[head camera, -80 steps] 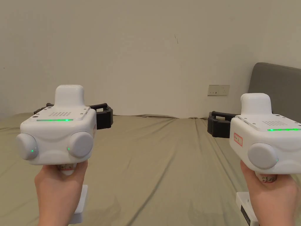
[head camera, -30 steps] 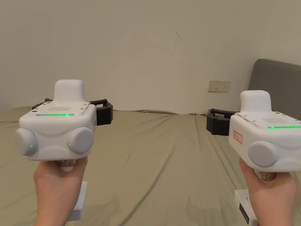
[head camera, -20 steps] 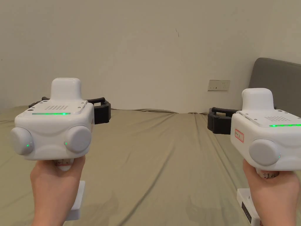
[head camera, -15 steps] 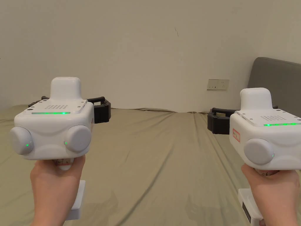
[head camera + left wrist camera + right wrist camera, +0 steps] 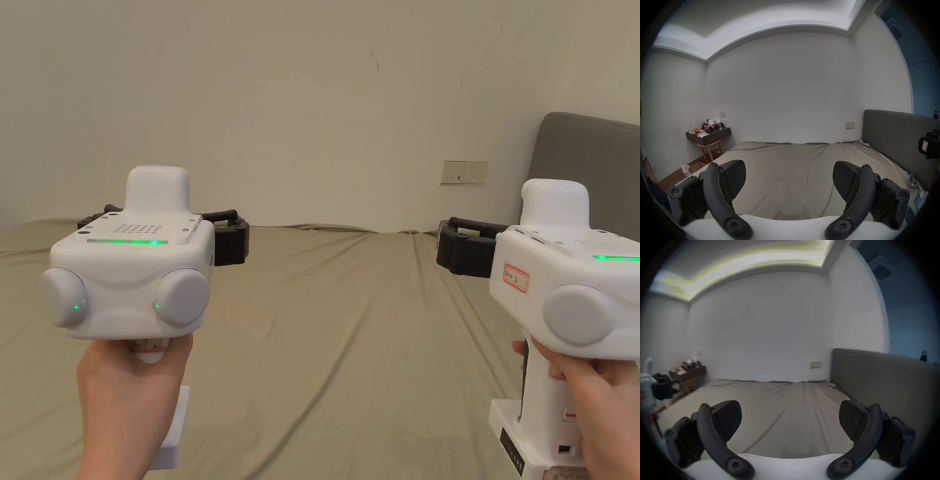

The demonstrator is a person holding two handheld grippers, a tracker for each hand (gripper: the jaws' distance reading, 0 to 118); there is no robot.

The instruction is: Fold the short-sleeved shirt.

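Olive-tan cloth covers the bed (image 5: 350, 325), a wide sheet with long shallow creases running away toward the pale wall (image 5: 300, 112); its whole middle lies bare and flat, open between the two grippers. The far edge of the bed meets the wall in a low rumpled line, and on the right side it butts against a grey padded headboard (image 5: 587, 169), beside which a wall socket plate (image 5: 464, 172) sits just above the sheet. In the left gripper view the bed's left edge drops to a wooden floor, where a dark wall shelf (image 5: 709, 137) carries a clutter of small items too small to name, with a wooden stool (image 5: 711, 148) tucked under it and a crumpled bag on the floor nearby. No shirt can be made out on the sheet in any of the three views. The left gripper (image 5: 789, 178) is held level above the sheet, jaws spread wide with nothing between them; the left hand (image 5: 128, 400) grips its handle from below. The right gripper (image 5: 790, 418), held by the right hand (image 5: 600, 400), hangs likewise over the sheet near the headboard side, jaws wide apart and empty. The two grippers are well apart, side by side.
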